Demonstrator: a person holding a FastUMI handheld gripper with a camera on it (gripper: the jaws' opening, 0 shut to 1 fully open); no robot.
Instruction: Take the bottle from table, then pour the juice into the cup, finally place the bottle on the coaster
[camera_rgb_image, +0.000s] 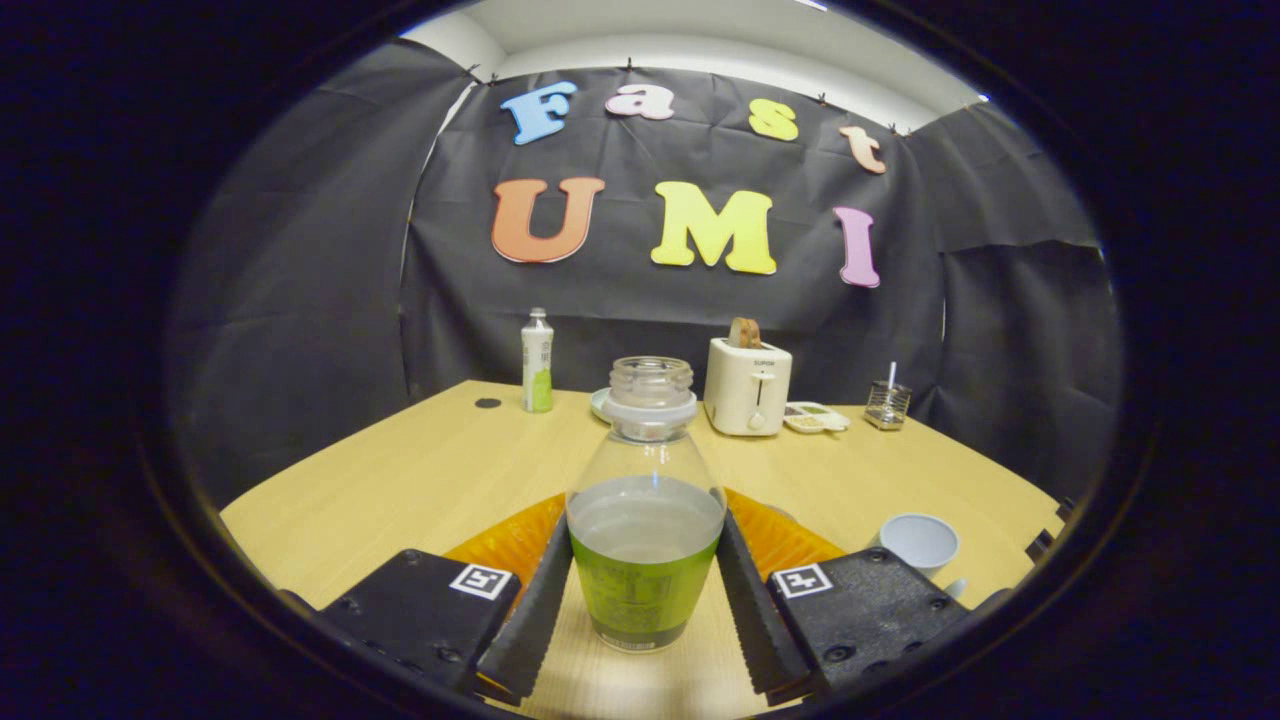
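A clear bottle (645, 520) with no cap and a green label stands upright between my fingers, about half full of pale juice. My gripper (643, 530) is shut on it, with both fingers (535, 610) pressing its sides at label height. I cannot tell whether its base rests on the table or hangs just above it. An orange coaster (505, 540) lies right behind the bottle, showing on both sides of it. A pale cup (920, 542) sits on the table beyond my right finger.
At the far end of the wooden table (400, 470) stand a white and green bottle (537, 362), a cream toaster (747, 385) holding a slice of bread, a small dish tray (815, 416) and a glass holder (887, 404). Black cloth walls close the booth.
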